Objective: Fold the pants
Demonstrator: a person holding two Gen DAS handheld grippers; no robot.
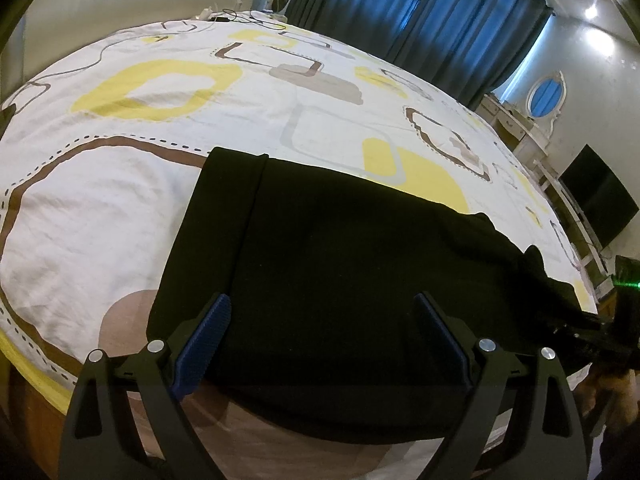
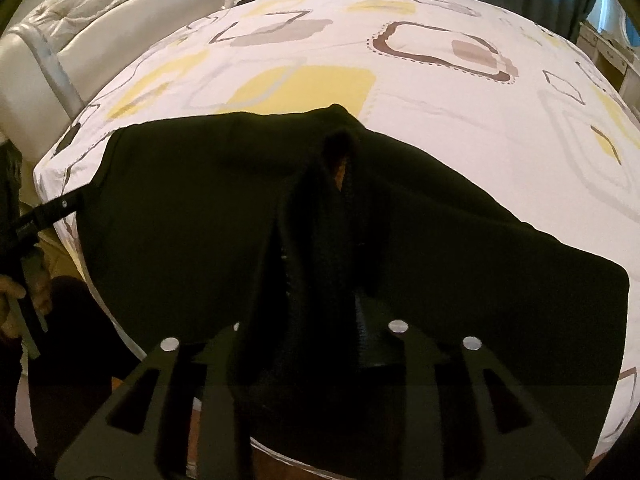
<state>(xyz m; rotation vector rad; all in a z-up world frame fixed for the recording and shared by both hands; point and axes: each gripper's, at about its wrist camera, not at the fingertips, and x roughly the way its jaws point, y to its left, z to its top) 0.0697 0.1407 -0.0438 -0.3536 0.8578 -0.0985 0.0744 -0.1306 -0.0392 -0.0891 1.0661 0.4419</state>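
1. One pair of black pants [image 1: 340, 264], spread flat near the front edge of bed [image 1: 120, 200], lower part draping over that edge.
2. Waistband end [image 2: 336, 216] bunched into a raised ridge in right wrist view, small orange patch showing inside the fold.
3. Left hand-held gripper [image 1: 322, 344]: released, two blue-padded fingers [image 1: 204, 340] spread wide, hovering above the black cloth, nothing between them.
4. Right hand-held gripper [image 2: 320, 320]: clenched on the pants waistband, cloth bunched between the two fingers and hiding most of them; one ribbed pad [image 2: 370, 332] partly visible.
5. Same right hand-held gripper seen at far right of left wrist view [image 1: 592, 328], touching the pants' far corner; green light just above it.
6. Left hand-held gripper seen at left edge of right wrist view [image 2: 52, 212], tip beside the pants' corner; contact cannot be told.
7. One bedsheet [image 2: 460, 128], white with yellow, brown and grey shapes, under the pants.
8. One padded cream headboard [image 2: 120, 12] behind bed.
9. Blue curtains [image 1: 420, 16] along far wall, two panels counted.
10. One oval mirror [image 1: 547, 94] on white dresser; one dark screen [image 1: 598, 204] beside it.
11. Cables and small devices [image 1: 240, 18] at bed's far end, count unclear.
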